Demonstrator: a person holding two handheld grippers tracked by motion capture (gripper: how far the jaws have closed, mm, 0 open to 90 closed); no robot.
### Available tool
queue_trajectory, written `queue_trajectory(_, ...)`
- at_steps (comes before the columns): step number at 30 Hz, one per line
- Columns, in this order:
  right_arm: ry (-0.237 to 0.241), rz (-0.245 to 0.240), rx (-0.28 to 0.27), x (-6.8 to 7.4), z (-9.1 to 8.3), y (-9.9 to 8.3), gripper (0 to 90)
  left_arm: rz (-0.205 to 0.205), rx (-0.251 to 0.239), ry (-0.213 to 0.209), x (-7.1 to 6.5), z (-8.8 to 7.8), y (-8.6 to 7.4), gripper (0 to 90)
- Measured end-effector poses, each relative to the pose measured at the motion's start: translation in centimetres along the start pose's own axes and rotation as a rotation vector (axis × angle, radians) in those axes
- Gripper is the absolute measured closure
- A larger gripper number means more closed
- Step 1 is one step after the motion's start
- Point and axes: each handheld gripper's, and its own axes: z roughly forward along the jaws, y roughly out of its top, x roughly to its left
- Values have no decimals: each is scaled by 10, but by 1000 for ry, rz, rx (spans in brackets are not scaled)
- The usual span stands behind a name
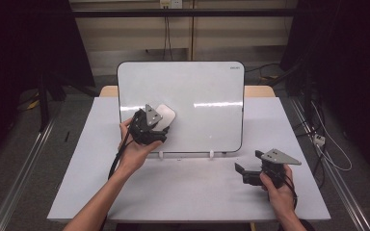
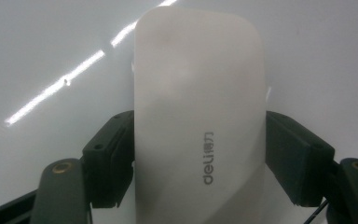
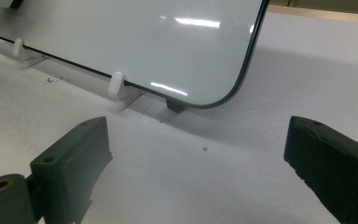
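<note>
High view first, nearest to me: the right gripper (image 1: 248, 171) rests low on the white table (image 1: 77, 192) near its front right, its jaws spread wide with nothing between them. From the right gripper view, those jaws frame bare tabletop, with the whiteboard's lower corner and its small white foot clips (image 3: 116, 84) beyond.

Farther in, the left gripper (image 1: 160, 126) is held up against the whiteboard (image 1: 207, 86), which stands propped on the table. Its jaws sit on either side of a white eraser (image 2: 200, 116); whether the pads press the eraser's sides or have just let go, I cannot tell. The eraser lies flat on the board's left-hand part.

The board's face looks clean, with only light reflections across it and no marks that I can make out. My guess is that any wiping is largely finished, and what remains is leaving or setting down the eraser.

No container of any kind stands on the table.
</note>
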Motion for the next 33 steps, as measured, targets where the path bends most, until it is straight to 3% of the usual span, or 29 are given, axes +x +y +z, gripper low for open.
queue_trajectory(3,-1,4,0,0,-1,0,72,-23,-2,-22,4,0,-1,262)
queue_trajectory(14,-7,-1,-6,1,-1,0,72,-71,-34,-61,4,-11,-1,59)
queue_trajectory(17,-5,5,-8,1,-1,1,72,-97,-53,-95,7,-17,-1,45)
queue_trajectory(23,-6,0,-9,2,-2,0,72,-145,-82,-112,16,-29,-3,45)
queue_trajectory(30,-6,-5,-10,2,-2,1,72,-135,-85,-84,22,-39,-9,56)
queue_trajectory(33,-7,-2,-11,2,-2,0,72,-127,-99,-106,23,-45,-13,57)
